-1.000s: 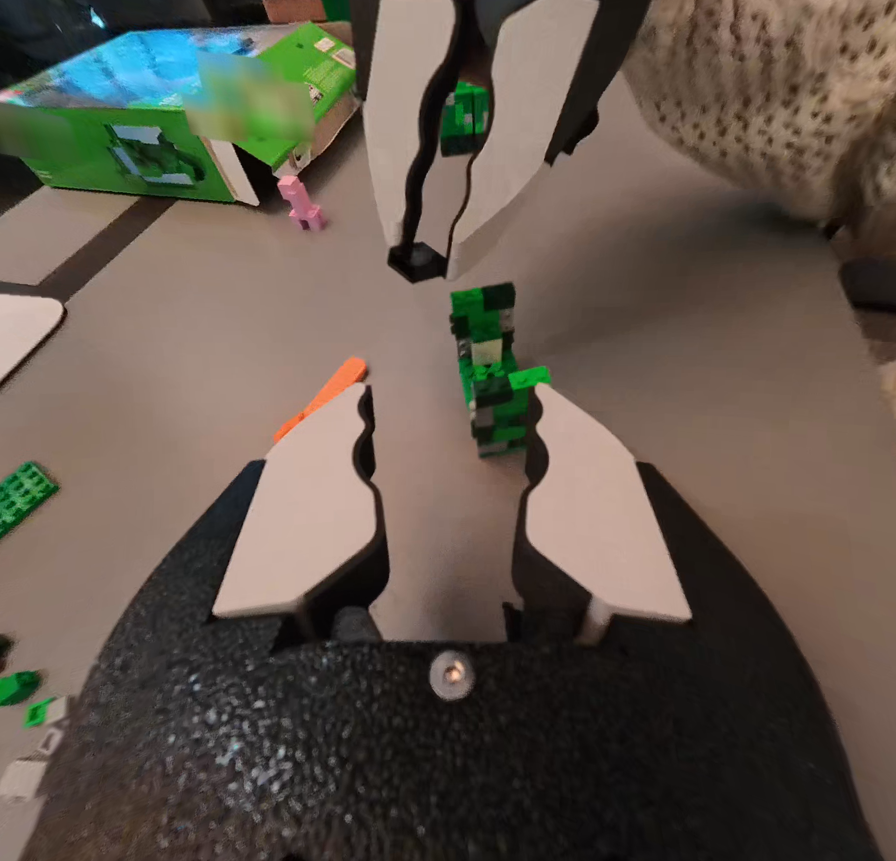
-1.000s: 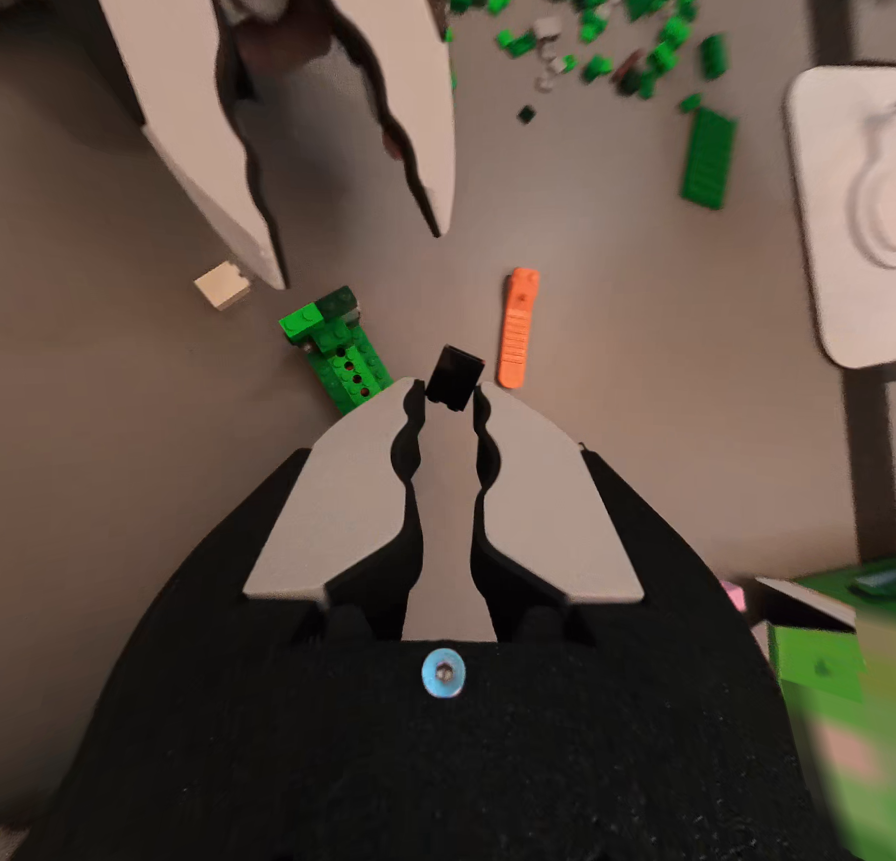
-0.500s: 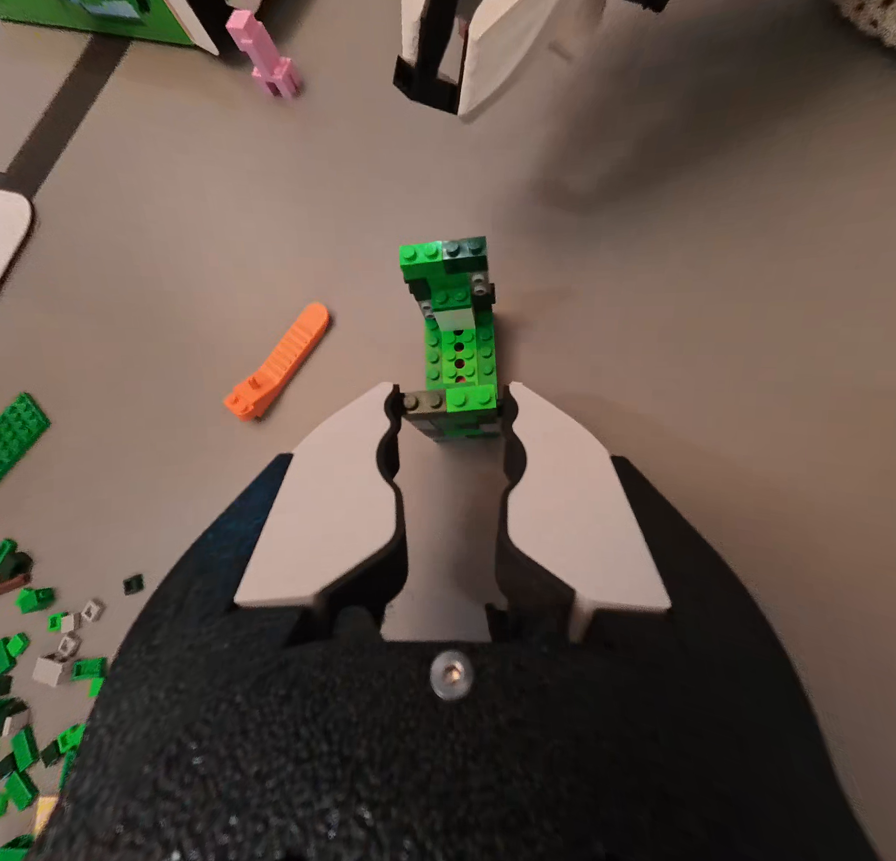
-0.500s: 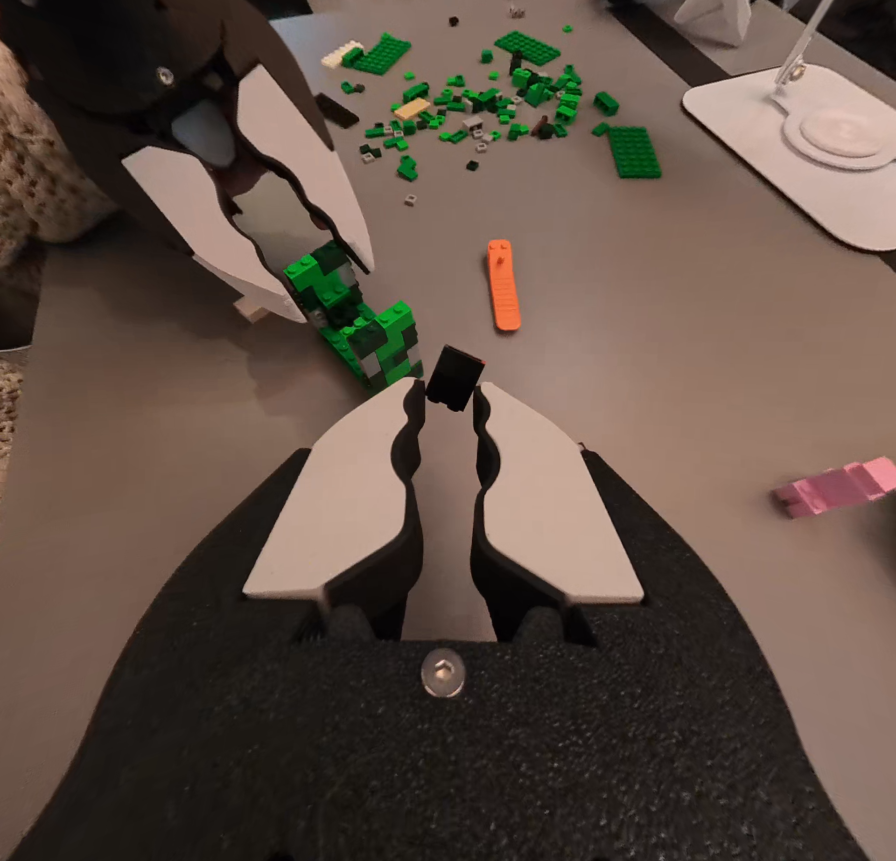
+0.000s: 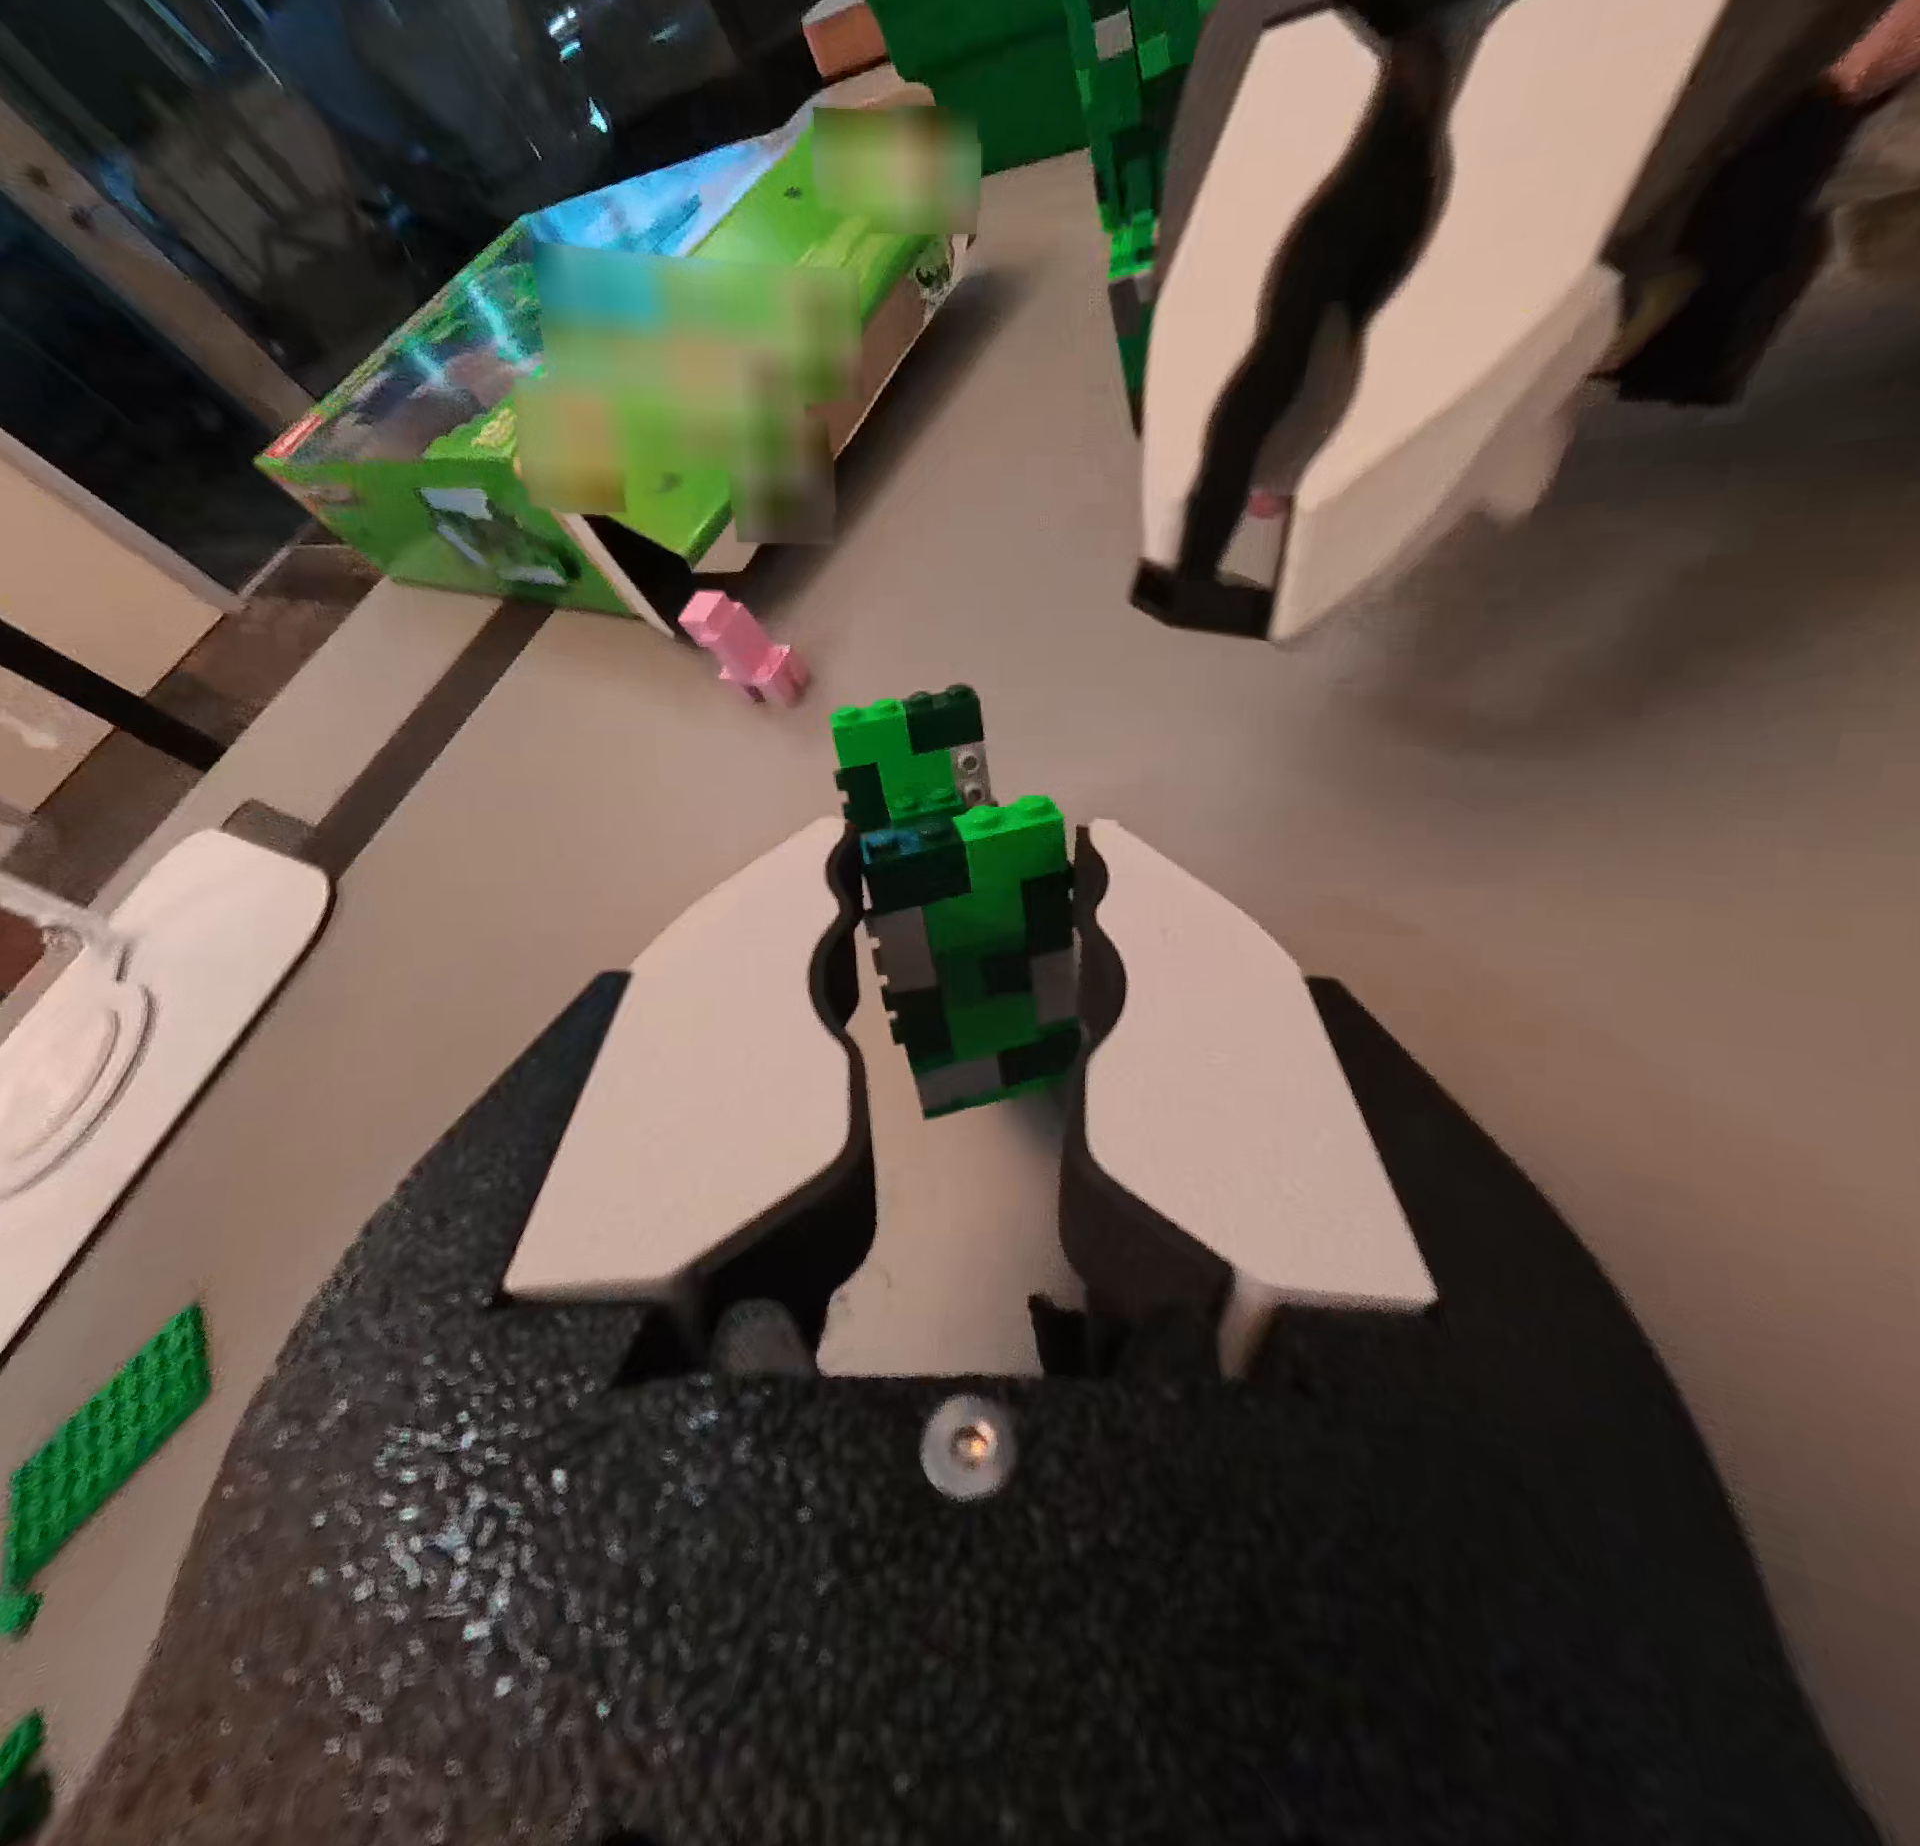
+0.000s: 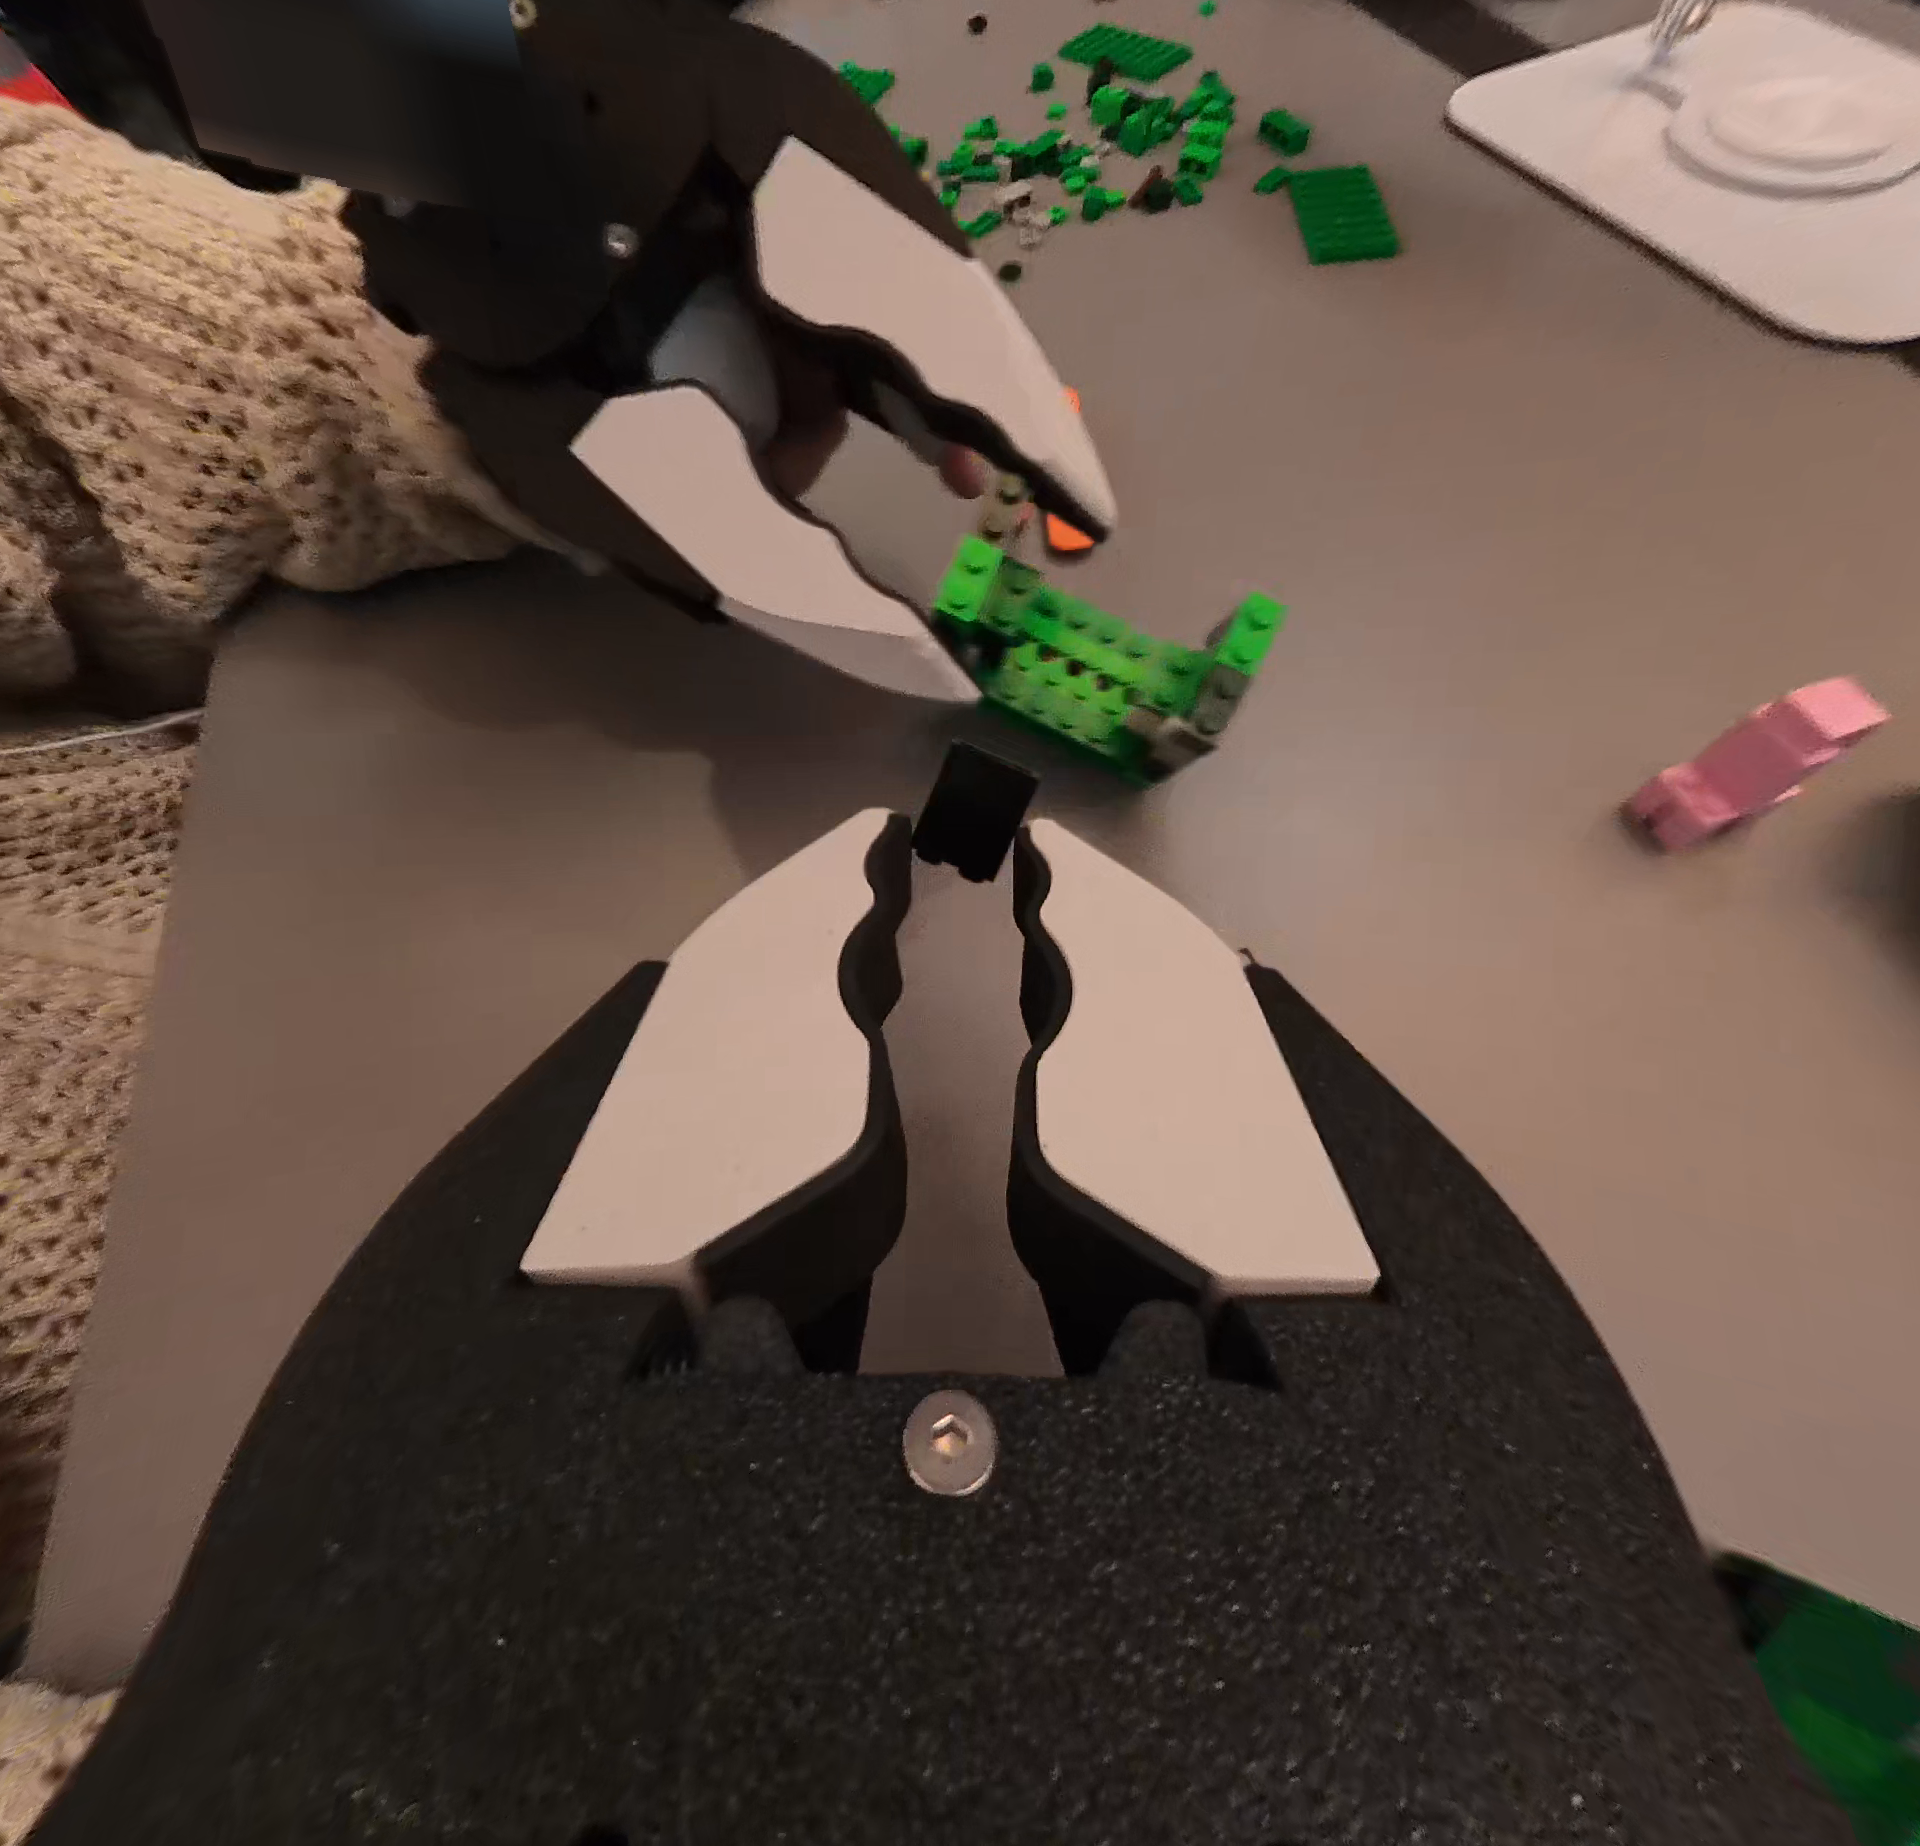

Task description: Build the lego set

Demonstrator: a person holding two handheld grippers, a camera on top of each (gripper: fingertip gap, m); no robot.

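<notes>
Green build clamped in left tongs; right tongs pinch black brick; bare table rightward.

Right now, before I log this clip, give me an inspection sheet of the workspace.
Surface: grey table, dark stripe at far edge.
Job's things: green lego build in left gripper; black brick in right gripper.
Clutter: loose green bricks, green plate, pink figure, orange tool, green box.
Grippers: both shut on parts.
Cables: nothing seen.
Surroundings: white stand base, knit sleeve.
</notes>
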